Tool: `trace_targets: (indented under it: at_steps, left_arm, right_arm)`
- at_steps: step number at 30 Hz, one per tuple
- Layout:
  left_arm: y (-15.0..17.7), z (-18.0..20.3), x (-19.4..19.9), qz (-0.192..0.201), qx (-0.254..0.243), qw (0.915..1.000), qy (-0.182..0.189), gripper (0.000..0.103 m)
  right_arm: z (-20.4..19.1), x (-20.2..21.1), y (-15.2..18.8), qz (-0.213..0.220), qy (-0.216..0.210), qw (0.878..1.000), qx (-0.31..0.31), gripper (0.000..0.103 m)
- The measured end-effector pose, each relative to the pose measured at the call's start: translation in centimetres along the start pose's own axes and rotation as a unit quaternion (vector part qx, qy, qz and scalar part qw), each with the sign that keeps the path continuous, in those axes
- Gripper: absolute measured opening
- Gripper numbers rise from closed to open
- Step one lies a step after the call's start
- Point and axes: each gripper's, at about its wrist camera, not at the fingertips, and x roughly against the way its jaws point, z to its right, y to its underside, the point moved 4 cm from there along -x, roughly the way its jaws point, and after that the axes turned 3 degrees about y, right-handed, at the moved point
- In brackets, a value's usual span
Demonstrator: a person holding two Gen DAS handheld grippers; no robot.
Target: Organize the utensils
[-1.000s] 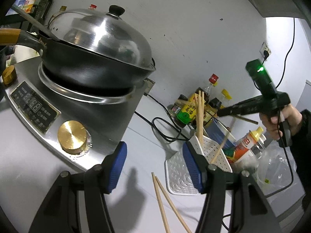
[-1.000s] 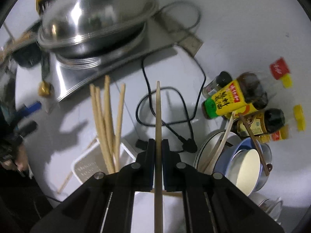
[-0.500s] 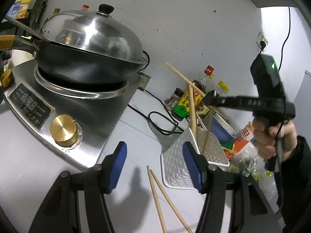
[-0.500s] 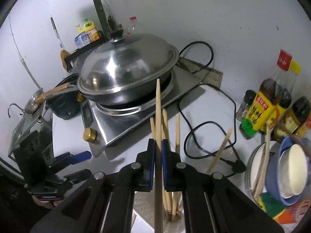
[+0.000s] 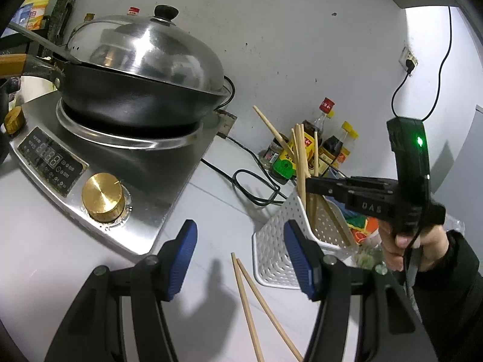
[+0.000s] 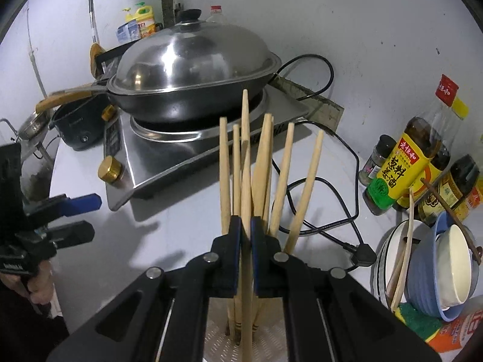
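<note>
My right gripper [image 6: 246,232] is shut on one wooden chopstick [image 6: 245,150], which slants with its lower end down inside the white perforated basket [image 5: 271,241]. Several chopsticks [image 6: 283,175] stand in that basket beside it. From the left wrist view, the right gripper [image 5: 310,182] hovers over the basket's top, with a person's hand [image 5: 407,241] holding it. My left gripper [image 5: 240,259] is open over the counter with nothing between its blue pads. Just in front of it, two loose chopsticks [image 5: 256,301] lie on the counter beside the basket.
A black wok with a steel lid [image 5: 145,60] sits on the induction cooker [image 5: 99,166] at the left. A black cable [image 6: 329,205] loops behind the basket. Sauce bottles [image 6: 404,169] stand by the wall, and stacked bowls [image 6: 446,268] with a sponge sit at the right.
The right gripper has come down toward the basket and tilted with its chopstick, whose lower end now sits among the standing chopsticks. The left gripper has stayed put.
</note>
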Motion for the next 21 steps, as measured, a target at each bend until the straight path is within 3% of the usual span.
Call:
trace_targets:
  at_steps: [5,21]
  left_arm:
    - [0.4,0.2,-0.4,-0.007,-0.004,1.0,-0.001,0.06]
    - [1.1,4.3,-5.9,-0.057,-0.064,0.9963,0.005,0.06]
  right_arm:
    - [-0.3,0.1,1.8,0.04,0.015,0.999,0.01,0.006]
    - [0.4,2.2,8.5,0.08,0.008,0.995,-0.065,0.006]
